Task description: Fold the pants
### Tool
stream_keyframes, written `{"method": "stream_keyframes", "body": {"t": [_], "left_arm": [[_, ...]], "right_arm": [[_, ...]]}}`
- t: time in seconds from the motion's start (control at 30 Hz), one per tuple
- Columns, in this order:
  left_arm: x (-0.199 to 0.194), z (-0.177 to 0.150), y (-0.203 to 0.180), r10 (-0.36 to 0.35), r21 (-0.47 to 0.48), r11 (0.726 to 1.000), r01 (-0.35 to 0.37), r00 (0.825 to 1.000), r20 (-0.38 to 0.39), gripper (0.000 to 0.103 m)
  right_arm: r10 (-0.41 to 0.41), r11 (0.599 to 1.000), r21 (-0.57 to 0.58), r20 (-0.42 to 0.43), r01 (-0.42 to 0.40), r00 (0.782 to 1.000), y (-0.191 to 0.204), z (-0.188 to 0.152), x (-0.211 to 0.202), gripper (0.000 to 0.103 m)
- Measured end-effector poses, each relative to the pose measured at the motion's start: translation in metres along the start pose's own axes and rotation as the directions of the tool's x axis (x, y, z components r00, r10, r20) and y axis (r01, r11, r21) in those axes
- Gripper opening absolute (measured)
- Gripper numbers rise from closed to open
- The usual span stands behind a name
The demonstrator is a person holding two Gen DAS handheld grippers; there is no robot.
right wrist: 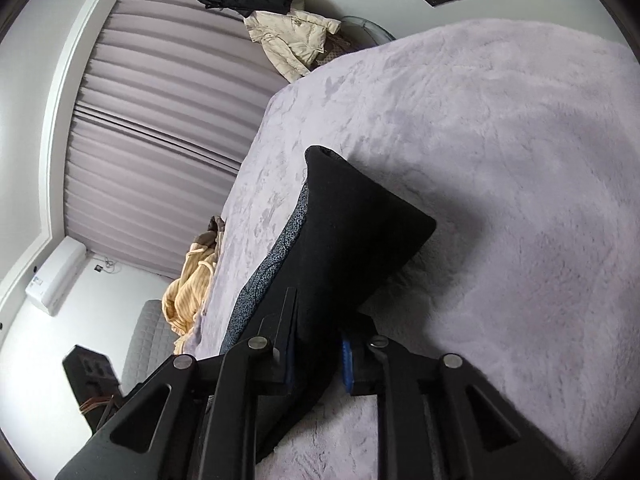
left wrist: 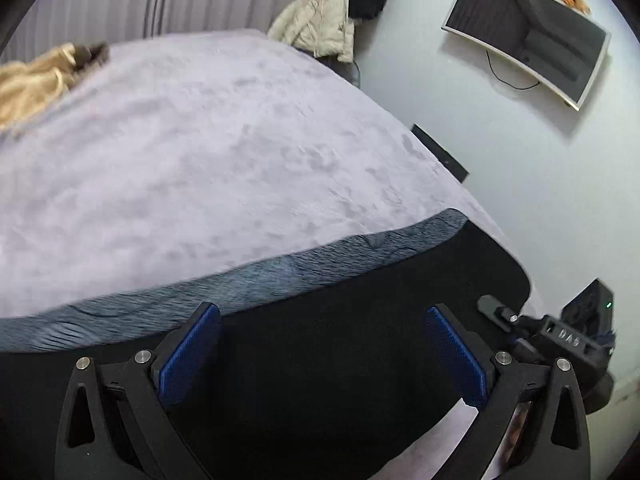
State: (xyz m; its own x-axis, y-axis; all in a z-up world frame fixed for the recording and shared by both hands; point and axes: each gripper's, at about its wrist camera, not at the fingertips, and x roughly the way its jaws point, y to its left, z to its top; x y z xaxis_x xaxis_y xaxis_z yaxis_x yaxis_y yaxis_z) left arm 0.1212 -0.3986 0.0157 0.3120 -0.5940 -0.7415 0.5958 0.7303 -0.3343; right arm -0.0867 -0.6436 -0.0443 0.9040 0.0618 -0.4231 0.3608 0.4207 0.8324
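While the right gripper [right wrist: 316, 354] pinches a raised fold of the black pants [right wrist: 340, 232], the left gripper [left wrist: 322, 344] hangs wide open just above them on the bed [left wrist: 200, 152].

From my left tongs' view, the lilac bedspread [left wrist: 208, 152] lies bare and wide from nine o'clock round to one o'clock: free room to pass. The black pants [left wrist: 320, 360] fill the foreground at six o'clock. A tan garment [left wrist: 36, 84] sits bunched at ten o'clock, at the bed's far edge. At four o'clock my right tongs [left wrist: 560, 340] crowd the pants' corner. From the right view, open blanket spreads from one to four o'clock; the lifted pants [right wrist: 344, 240] block the centre.
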Motion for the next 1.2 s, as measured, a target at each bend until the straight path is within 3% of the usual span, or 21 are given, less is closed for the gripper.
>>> {"method": "stream_keyframes", "body": {"t": [0.03, 0.13, 0.27, 0.47, 0.6, 0.73, 0.83, 0.9, 0.97, 1.0, 1.07, 1.1, 1.13, 1.17, 1.2], "left_arm": [[0.016, 0.0, 0.003, -0.027, -0.02, 0.999, 0.027, 0.999, -0.02, 0.103], [0.057, -0.007, 0.01, 0.026, 0.008, 1.0, -0.025, 0.996, -0.08, 0.103], [0.054, -0.013, -0.002, 0.057, 0.088, 0.995, -0.051, 0.996, -0.073, 0.103], [-0.017, -0.018, 0.022, -0.032, 0.042, 0.999, 0.033, 0.999, -0.014, 0.103], [-0.079, -0.04, 0.072, 0.016, 0.015, 1.0, -0.017, 0.998, 0.056, 0.103], [-0.134, -0.074, 0.131, 0.158, -0.052, 0.987, -0.153, 0.982, 0.103, 0.103], [-0.167, -0.1, 0.178, 0.247, -0.126, 0.965, -0.231, 0.961, 0.124, 0.103], [-0.188, -0.116, 0.207, 0.302, -0.164, 0.946, -0.279, 0.943, 0.142, 0.103], [-0.202, -0.128, 0.234, 0.334, -0.211, 0.929, -0.303, 0.933, 0.134, 0.103], [-0.206, -0.132, 0.246, 0.34, -0.241, 0.922, -0.303, 0.932, 0.128, 0.103], [-0.213, -0.139, 0.267, 0.327, -0.295, 0.914, -0.278, 0.936, 0.13, 0.103], [-0.218, -0.142, 0.275, 0.323, -0.314, 0.91, -0.27, 0.937, 0.132, 0.103], [-0.221, -0.143, 0.28, 0.32, -0.325, 0.909, -0.263, 0.937, 0.136, 0.103], [-0.221, -0.143, 0.283, 0.315, -0.326, 0.91, -0.257, 0.938, 0.141, 0.103], [-0.219, -0.144, 0.284, 0.312, -0.324, 0.911, -0.253, 0.939, 0.142, 0.103]], "right_arm": [[-0.002, 1.0, 0.017, -0.012, 0.002, 1.0, -0.004, 0.0, 0.003, 0.022], [-0.009, 1.0, 0.018, -0.021, 0.009, 1.0, -0.007, 0.001, 0.01, 0.021], [-0.068, 0.992, -0.107, 0.015, 0.069, 0.998, 0.026, -0.001, 0.008, 0.014], [-0.054, 0.935, -0.347, 0.066, 0.073, 0.996, 0.114, -0.011, -0.015, 0.014], [-0.045, 0.845, -0.53, 0.054, 0.067, 0.998, 0.185, -0.043, -0.019, 0.014], [-0.098, 0.712, -0.696, 0.032, 0.093, 0.995, 0.247, -0.101, -0.004, 0.014], [-0.172, 0.579, -0.807, 0.014, 0.112, 0.985, 0.281, -0.168, 0.031, 0.014], [-0.239, 0.513, -0.85, -0.01, 0.117, 0.971, 0.291, -0.213, 0.065, 0.017], [-0.336, 0.435, -0.89, -0.019, 0.137, 0.942, 0.29, -0.263, 0.106, 0.025], [-0.401, 0.369, -0.915, 0.001, 0.163, 0.916, 0.284, -0.288, 0.128, 0.026], [-0.524, 0.176, -0.954, 0.117, 0.241, 0.843, 0.271, -0.339, 0.158, 0.034], [-0.536, 0.057, -0.958, 0.207, 0.28, 0.818, 0.267, -0.361, 0.161, 0.037], [-0.521, -0.03, -0.953, 0.271, 0.3, 0.809, 0.268, -0.378, 0.157, 0.041], [-0.507, -0.058, -0.954, 0.282, 0.294, 0.815, 0.273, -0.385, 0.149, 0.048], [-0.492, -0.037, -0.962, 0.254, 0.272, 0.833, 0.28, -0.389, 0.138, 0.051]]}}
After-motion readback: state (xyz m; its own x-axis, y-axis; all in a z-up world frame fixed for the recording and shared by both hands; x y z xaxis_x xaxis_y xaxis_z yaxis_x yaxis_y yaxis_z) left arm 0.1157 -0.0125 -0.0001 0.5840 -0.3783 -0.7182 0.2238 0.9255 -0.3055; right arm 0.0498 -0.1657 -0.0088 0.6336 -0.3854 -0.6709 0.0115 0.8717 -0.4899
